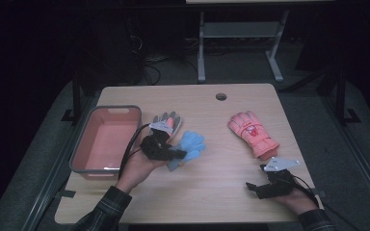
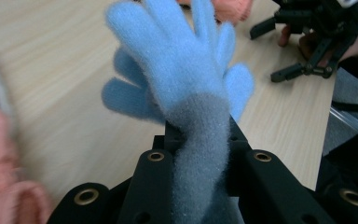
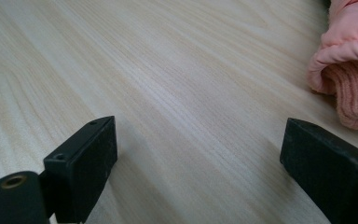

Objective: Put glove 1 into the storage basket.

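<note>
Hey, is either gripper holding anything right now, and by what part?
The left gripper clamps the blue glove by its grey cuff; the right gripper holds nothing.

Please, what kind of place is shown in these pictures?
Probably a lab or workroom set up for recording tabletop handling. A light wooden table with a cable hole stands on grey carpet, a second metal-framed desk behind it, cables on the floor, and the surroundings kept dark.
</note>
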Demonstrator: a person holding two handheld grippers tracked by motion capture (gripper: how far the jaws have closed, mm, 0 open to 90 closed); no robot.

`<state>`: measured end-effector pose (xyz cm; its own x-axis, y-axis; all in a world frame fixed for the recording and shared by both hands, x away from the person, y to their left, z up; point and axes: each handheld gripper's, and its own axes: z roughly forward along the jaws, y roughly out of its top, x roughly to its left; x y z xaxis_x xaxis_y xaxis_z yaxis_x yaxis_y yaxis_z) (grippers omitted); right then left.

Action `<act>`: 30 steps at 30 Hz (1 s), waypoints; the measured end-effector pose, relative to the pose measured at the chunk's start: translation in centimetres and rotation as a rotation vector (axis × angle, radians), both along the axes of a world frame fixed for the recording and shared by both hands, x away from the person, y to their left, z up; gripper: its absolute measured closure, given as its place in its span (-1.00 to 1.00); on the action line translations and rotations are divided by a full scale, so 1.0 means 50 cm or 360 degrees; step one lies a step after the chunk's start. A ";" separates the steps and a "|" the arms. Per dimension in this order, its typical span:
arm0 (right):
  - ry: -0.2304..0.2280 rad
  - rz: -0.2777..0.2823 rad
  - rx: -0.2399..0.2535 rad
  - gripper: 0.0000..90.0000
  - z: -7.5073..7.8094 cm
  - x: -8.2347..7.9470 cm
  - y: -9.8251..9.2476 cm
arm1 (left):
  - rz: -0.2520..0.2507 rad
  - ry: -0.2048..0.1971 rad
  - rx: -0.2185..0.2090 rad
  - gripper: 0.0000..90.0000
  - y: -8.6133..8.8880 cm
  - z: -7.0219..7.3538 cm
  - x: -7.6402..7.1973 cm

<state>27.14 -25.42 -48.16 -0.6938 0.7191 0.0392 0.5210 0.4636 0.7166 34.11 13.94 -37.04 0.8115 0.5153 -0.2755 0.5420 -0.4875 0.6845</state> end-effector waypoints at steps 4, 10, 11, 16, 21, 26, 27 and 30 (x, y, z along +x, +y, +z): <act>0.0001 0.0000 0.0000 -0.77 0.000 0.000 0.000 | 0.0052 -0.0017 -0.0003 0.73 0.028 0.020 0.012; 0.0001 -0.0001 0.0000 -0.77 0.000 0.000 0.000 | 0.0121 -0.0039 0.0013 0.73 0.063 0.039 0.022; 0.0001 0.0000 0.0000 -0.77 0.000 0.000 0.000 | 0.0134 -0.0036 0.0014 0.73 0.069 0.041 0.024; 0.0001 -0.0001 0.0000 -0.77 0.000 0.000 0.000 | 0.0187 -0.0043 0.0023 0.73 0.098 0.048 0.031; 0.0001 0.0000 0.0000 -0.77 0.000 0.000 0.000 | 0.0244 -0.0054 0.0042 0.73 0.129 0.053 0.037; 0.0001 -0.0001 0.0000 -0.77 0.000 0.000 0.000 | 0.0304 -0.0074 0.0069 0.73 0.163 0.060 0.042; 0.0001 0.0000 0.0000 -0.77 0.000 0.000 0.000 | 0.0321 -0.0078 0.0071 0.73 0.170 0.061 0.043; 0.0001 -0.0001 0.0000 -0.77 0.000 0.000 0.000 | 0.0364 -0.0089 0.0083 0.73 0.193 0.064 0.044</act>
<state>27.14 -25.42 -48.16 -0.6935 0.7194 0.0396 0.5216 0.4635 0.7163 36.31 23.60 -33.85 0.6851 0.6999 -0.2019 0.6046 -0.3917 0.6936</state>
